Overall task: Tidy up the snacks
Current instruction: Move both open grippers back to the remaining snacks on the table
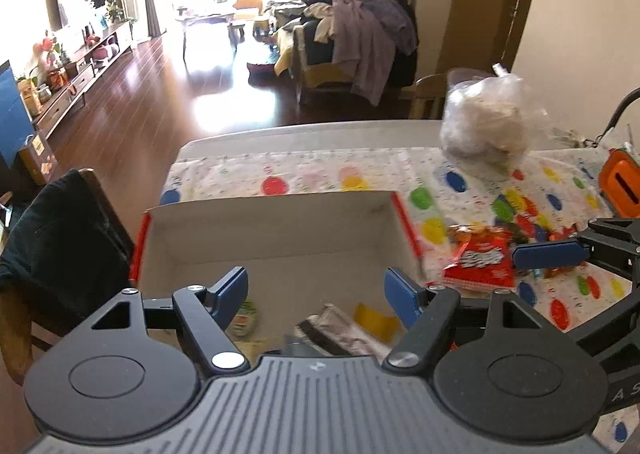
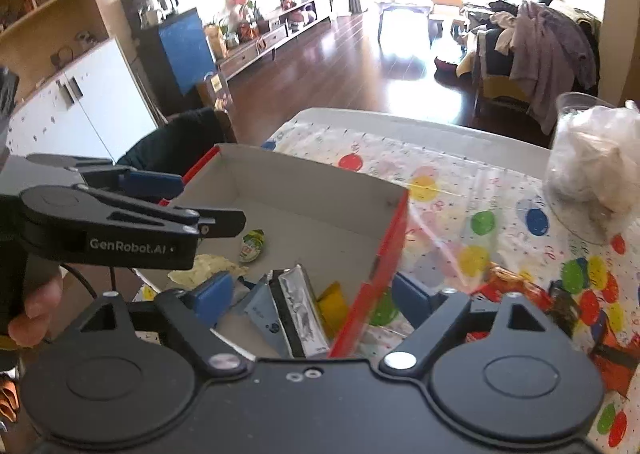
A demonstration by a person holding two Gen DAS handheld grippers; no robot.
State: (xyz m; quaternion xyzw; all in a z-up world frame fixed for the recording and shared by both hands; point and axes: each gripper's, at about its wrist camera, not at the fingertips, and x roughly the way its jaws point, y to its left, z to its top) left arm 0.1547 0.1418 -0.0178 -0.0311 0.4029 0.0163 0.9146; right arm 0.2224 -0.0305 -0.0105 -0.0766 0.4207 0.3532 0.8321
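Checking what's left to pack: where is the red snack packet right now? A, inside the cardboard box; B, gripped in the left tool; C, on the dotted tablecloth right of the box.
C: the red snack packet lies on the tablecloth outside the box.

The box (image 1: 272, 238) sits on the table (image 1: 320, 170); snack packets (image 1: 478, 260) lie right of it, bag (image 1: 486, 122) behind

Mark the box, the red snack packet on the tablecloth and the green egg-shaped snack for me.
box (image 1: 280, 238): left wrist view, bare inside of the far wall.
red snack packet (image 1: 480, 262): left wrist view, middle of its printed front.
green egg-shaped snack (image 2: 253, 245): right wrist view, centre of the wrapper, inside the box.
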